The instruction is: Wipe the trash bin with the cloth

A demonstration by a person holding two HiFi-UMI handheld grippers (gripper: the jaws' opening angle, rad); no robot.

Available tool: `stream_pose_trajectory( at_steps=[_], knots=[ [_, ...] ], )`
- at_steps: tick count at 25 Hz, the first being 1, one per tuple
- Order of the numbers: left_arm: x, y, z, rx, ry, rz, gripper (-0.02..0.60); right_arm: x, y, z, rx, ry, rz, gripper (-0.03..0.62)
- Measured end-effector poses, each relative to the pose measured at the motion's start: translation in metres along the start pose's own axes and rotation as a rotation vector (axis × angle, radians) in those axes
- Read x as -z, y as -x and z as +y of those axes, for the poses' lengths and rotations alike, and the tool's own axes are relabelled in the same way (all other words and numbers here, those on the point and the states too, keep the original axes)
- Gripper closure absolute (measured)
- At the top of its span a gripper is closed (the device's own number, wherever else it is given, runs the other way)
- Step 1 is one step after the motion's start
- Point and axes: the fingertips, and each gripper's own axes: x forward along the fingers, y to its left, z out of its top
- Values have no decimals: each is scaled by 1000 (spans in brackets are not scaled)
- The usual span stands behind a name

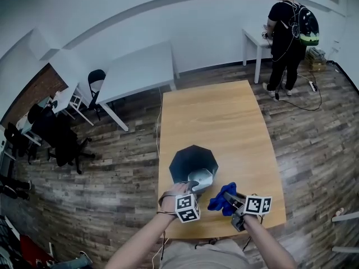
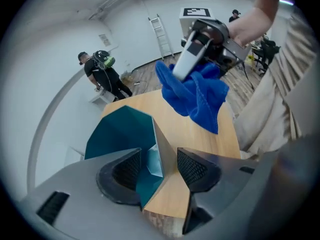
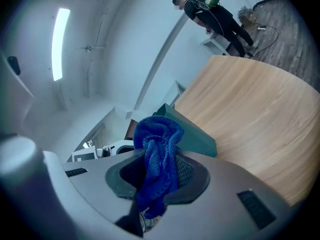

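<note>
A dark teal, faceted trash bin (image 1: 192,160) stands on the wooden table (image 1: 224,122) near its front edge. My left gripper (image 1: 196,182) reaches down at the bin's near rim. In the left gripper view the bin's (image 2: 120,131) wall edge stands between the open pads of the left gripper (image 2: 157,169), with gaps on both sides. My right gripper (image 1: 228,198) hovers to the right of the bin, shut on a bunched blue cloth (image 1: 220,203). The cloth (image 3: 157,159) hangs out both sides of the right gripper (image 3: 159,176); the bin (image 3: 192,131) lies just beyond.
A person (image 1: 289,32) stands at a white desk (image 1: 252,38) at the far right. A long white table (image 1: 140,72) and dark chairs (image 1: 95,86) stand to the left. A ladder (image 2: 162,34) leans on the far wall. The wooden table's far half is bare.
</note>
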Motion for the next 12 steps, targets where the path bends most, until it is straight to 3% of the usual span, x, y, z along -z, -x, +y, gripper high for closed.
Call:
stream_pose_trajectory(
  at_steps=[3,7,10,12],
  knots=[
    [24,2,-4,16,-133,35,354,3,4,20,-30,15,-1,510],
    [63,-4,6,-52,-318,173,354,6,0,40,-51,39,7,510],
    [71,-9,10,-76,-319,200,372,13,-6,44,-41,33,18,510],
    [69,-9,10,-92,-294,199,468,17,-12,40,-15,31,19,510]
  ],
)
